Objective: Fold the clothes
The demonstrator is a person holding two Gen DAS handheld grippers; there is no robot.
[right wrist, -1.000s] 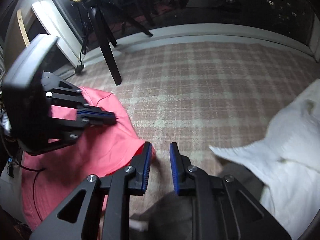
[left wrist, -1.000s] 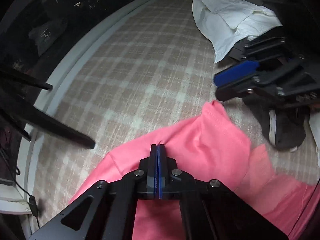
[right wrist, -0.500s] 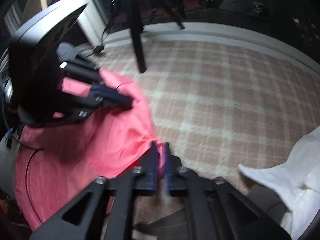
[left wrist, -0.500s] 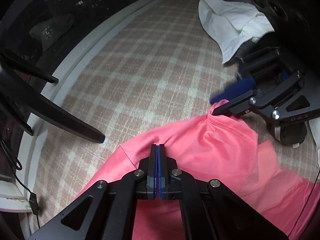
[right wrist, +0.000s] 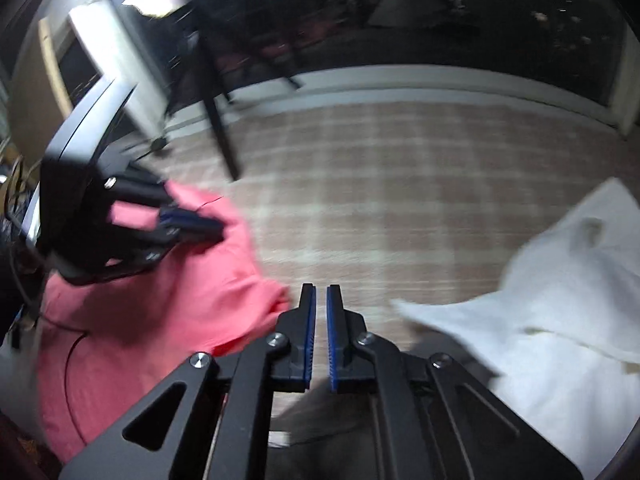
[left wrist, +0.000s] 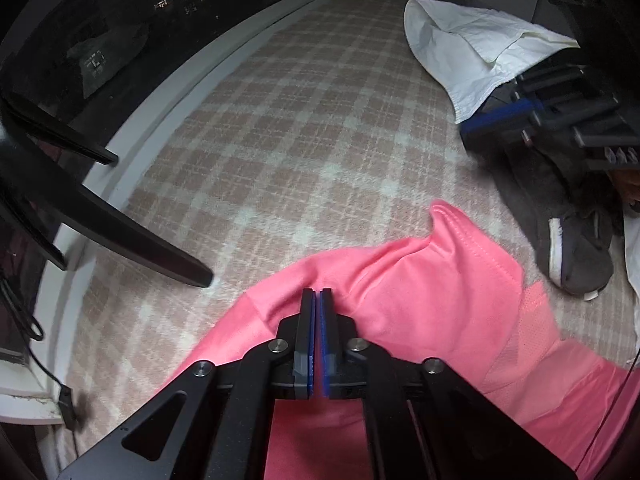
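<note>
1. The left claw (left wrist: 316, 292) is closed, its blue pads pinching a fold at the near edge of the pink garment (left wrist: 420, 300); the cloth bunches up around the fingertips.
2. The pink garment lies crumpled on the checked beige surface (left wrist: 300, 140), and one stitched corner of it stands up free on its far side.
3. The right claw (right wrist: 321, 288) hangs just right of that pink corner. It is all but closed, with a thin gap between the pads and nothing in it, and it is not touching the pink garment.
4. Right of the pink garment lies a dark grey garment (left wrist: 560, 220) with a white trim stripe.
5. Beyond the pink garment to the right, a white shirt (left wrist: 472, 52) lies heaped, partly over the grey one.
6. Left of the pink garment, a black tripod leg (left wrist: 140, 240) stands on the checked surface.
7. Farthest from the pink garment, a dark window (left wrist: 120, 20) runs along the surface's edge.
</note>
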